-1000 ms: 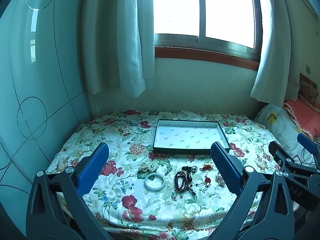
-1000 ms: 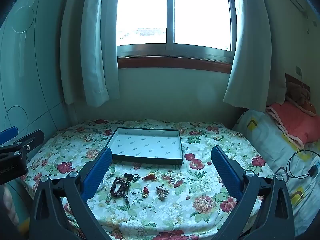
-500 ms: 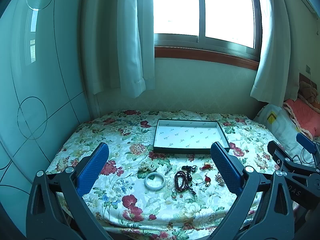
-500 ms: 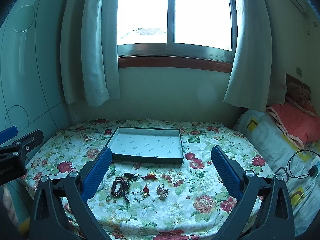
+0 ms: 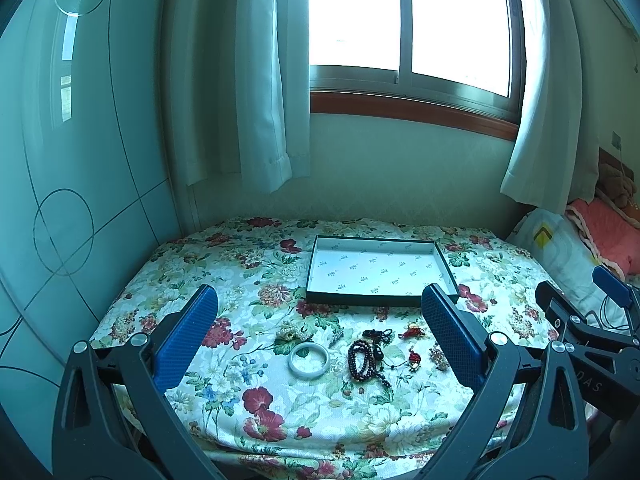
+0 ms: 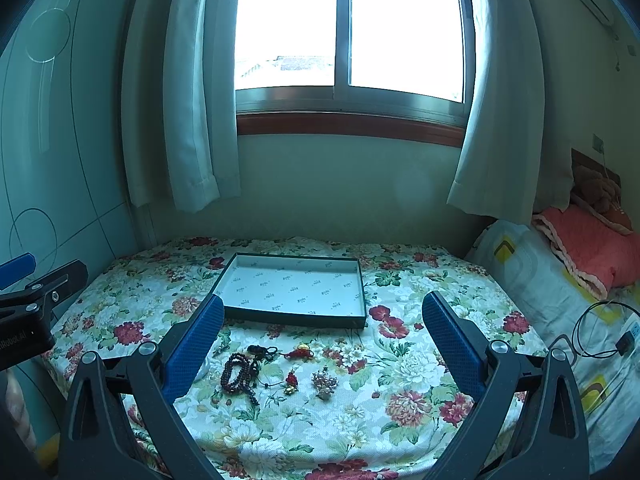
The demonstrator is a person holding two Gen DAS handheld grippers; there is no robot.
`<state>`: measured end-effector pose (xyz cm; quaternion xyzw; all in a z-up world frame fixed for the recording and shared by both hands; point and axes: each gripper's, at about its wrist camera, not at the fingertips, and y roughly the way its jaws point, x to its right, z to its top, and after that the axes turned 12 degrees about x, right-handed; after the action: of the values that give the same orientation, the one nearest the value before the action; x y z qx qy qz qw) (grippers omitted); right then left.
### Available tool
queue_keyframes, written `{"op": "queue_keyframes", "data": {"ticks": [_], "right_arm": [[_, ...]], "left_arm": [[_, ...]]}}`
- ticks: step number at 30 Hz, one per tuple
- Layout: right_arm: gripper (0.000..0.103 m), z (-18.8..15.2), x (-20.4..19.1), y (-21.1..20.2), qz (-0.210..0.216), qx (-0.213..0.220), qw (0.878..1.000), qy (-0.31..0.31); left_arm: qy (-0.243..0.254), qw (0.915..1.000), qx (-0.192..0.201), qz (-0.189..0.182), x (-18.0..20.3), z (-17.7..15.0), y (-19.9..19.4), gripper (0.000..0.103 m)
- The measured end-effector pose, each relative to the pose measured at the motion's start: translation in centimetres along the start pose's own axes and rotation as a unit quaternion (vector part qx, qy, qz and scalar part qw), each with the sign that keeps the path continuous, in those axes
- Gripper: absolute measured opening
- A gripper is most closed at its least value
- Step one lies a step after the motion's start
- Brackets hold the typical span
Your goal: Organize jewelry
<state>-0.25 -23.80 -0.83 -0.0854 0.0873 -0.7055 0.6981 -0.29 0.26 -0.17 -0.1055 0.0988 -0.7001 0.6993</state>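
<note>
Left gripper (image 5: 320, 332): jaws spread wide, nothing held, above near edge of floral bedspread (image 5: 224, 280). Right gripper (image 6: 322, 332): jaws spread wide, nothing held.

Tray (image 5: 380, 270): far centre of bedspread, no jewelry inside.

Jewelry, near side of tray, left to right:
- pale cluster piece (image 5: 290, 335)
- white bangle (image 5: 309, 354)
- dark bead bracelet (image 5: 362, 360)
- red knotted charm (image 5: 414, 332)
- small red pendant (image 5: 414, 358)
- beaded brooch (image 6: 325, 384)

Pillows (image 6: 580, 248): far right.

Empty shallow tray (image 5: 320, 258), pale bangle (image 5: 309, 360), dark beads (image 5: 360, 360) nearer, apart
</note>
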Motion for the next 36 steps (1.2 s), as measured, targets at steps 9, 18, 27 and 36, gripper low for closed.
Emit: {"op": "queue_keyframes", "data": {"ticks": [9, 18, 27, 36], "right_arm": [[0.099, 0.13, 0.07, 0.1, 0.001, 0.0, 1.0, 0.0], [0.099, 0.2, 0.01, 0.05, 0.001, 0.0, 1.0, 0.0], [0.099, 0.19, -0.04, 0.02, 0.001, 0.0, 1.0, -0.001], [0.099, 0.24, -0.05, 0.03, 0.001, 0.0, 1.0, -0.001]], "left_arm": [[0.0, 1.0, -0.003, -0.001, 0.12, 0.07, -0.07, 0.101], [0.0, 1.0, -0.003, 0.0, 0.05, 0.06, 0.01, 0.101], [-0.001, 1.0, -0.003, -0.001, 0.12, -0.01, -0.05, 0.101], [-0.001, 1.0, -0.003, -0.001, 0.09, -0.06, -0.04, 0.101]]}}
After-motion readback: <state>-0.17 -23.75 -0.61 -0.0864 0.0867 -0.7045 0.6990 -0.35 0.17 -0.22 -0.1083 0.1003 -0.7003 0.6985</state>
